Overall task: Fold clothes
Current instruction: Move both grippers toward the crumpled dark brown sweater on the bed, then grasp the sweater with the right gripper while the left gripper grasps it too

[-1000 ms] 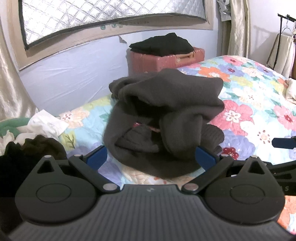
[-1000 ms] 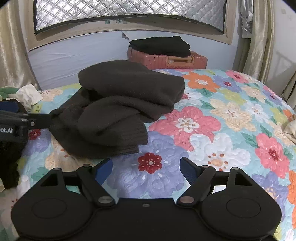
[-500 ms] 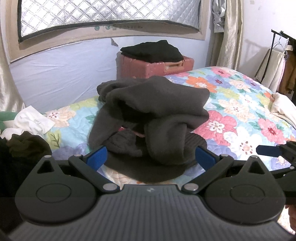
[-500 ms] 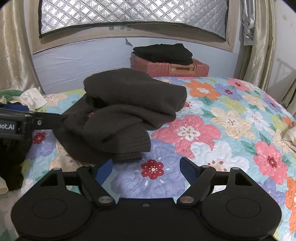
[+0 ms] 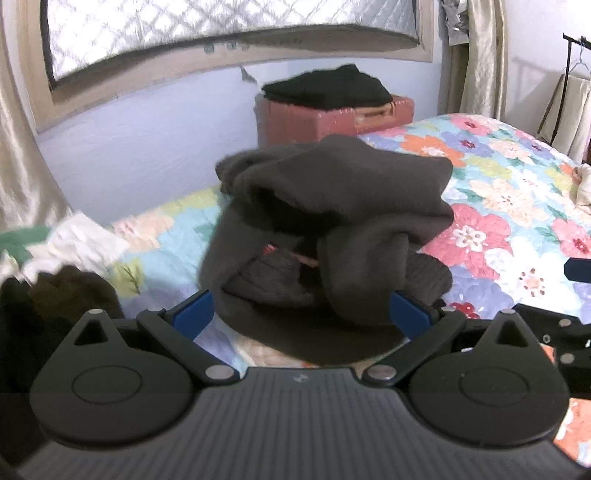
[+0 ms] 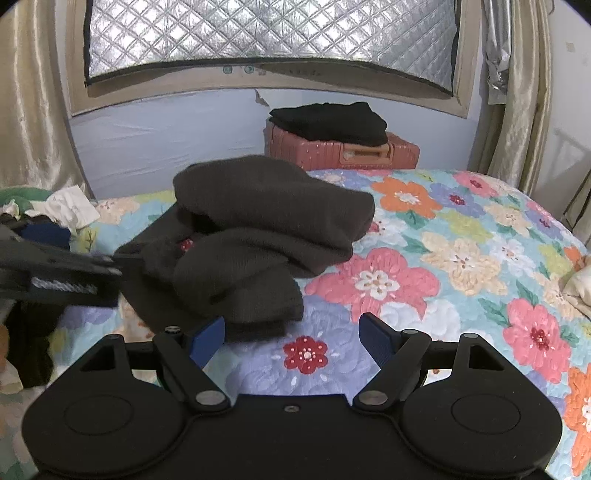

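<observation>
Judging by the rumpled dark sweater (image 5: 332, 236) heaped on the bed (image 6: 461, 236) in front of the pink suitcase (image 6: 343, 151), you've hardly begun folding; both left gripper (image 5: 301, 314) and right gripper (image 6: 291, 338) hover with jaws spread, holding nothing.

My left tool (image 5: 301, 314) is matt black plastic, ribbed across its back, with dull silvery metal pivot pins and blue fingers (image 5: 192, 314) that look finely textured. My right tool (image 6: 291, 336) has the same matt black shell. The dark sweater (image 6: 258, 236) is soft, fuzzy knit, ribbed at its hem. The bedspread (image 6: 461, 258) is quilted floral cloth, stitched and matt. The pink suitcase (image 6: 332, 149) is ridged hard plastic with a slight sheen. The window cover (image 6: 266, 29) is shiny quilted foil. The curtains (image 6: 517, 110) are glossy satin-like cloth.
</observation>
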Action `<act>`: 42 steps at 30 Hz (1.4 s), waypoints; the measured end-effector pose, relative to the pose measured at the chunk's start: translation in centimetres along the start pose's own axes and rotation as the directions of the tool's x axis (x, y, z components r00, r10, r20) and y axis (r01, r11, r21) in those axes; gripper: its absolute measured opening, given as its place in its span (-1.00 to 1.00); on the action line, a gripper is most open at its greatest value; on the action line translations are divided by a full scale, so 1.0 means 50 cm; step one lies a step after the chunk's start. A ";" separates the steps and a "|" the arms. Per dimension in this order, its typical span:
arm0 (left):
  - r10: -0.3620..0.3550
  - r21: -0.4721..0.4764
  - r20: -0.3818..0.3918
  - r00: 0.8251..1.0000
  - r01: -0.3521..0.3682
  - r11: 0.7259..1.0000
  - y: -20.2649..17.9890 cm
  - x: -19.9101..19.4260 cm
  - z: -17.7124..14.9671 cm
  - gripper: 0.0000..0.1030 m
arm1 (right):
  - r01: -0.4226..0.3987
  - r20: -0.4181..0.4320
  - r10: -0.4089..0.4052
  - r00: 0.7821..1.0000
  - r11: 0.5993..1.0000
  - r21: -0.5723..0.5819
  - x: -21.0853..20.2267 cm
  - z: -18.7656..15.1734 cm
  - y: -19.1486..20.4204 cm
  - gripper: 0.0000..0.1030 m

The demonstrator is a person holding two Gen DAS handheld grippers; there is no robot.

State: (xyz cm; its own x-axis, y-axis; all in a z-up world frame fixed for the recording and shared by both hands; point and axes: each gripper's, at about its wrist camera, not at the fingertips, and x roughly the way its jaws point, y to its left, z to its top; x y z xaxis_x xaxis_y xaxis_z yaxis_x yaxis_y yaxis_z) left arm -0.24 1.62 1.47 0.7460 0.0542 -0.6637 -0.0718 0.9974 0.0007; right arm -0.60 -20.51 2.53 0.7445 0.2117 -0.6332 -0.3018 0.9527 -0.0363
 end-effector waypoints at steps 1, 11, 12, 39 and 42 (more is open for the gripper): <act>-0.013 -0.010 -0.011 1.000 0.013 1.000 0.003 0.004 -0.001 1.00 | -0.004 0.003 0.004 1.000 1.000 0.001 -0.002 0.000 -0.001 0.62; 0.000 -0.030 -0.042 0.999 -0.002 1.000 0.034 0.095 0.075 1.00 | -0.147 0.053 0.141 0.989 0.981 0.124 0.024 0.080 -0.025 0.74; -0.040 -0.085 -0.060 0.997 0.035 0.996 0.058 0.108 0.081 1.00 | -0.164 0.063 0.157 0.986 0.977 0.133 0.039 0.092 -0.035 0.83; 0.029 -0.344 -0.095 0.995 -0.060 0.937 0.231 0.314 0.016 0.77 | -0.266 -0.069 0.396 0.916 0.727 0.634 0.379 0.162 -0.266 0.84; -0.021 -0.343 -0.075 0.997 -0.006 0.939 0.234 0.329 0.011 1.00 | -0.241 -0.063 0.383 0.921 0.691 0.682 0.425 0.150 -0.310 0.84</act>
State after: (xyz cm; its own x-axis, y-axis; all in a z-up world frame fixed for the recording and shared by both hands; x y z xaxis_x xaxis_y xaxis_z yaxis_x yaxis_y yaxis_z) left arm 11.54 14.22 -9.04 0.6954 0.0298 -0.7180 -0.2996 0.9202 -0.2520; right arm 24.37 -29.12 -4.56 0.5325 0.5465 -0.6463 0.0181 0.7560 0.6543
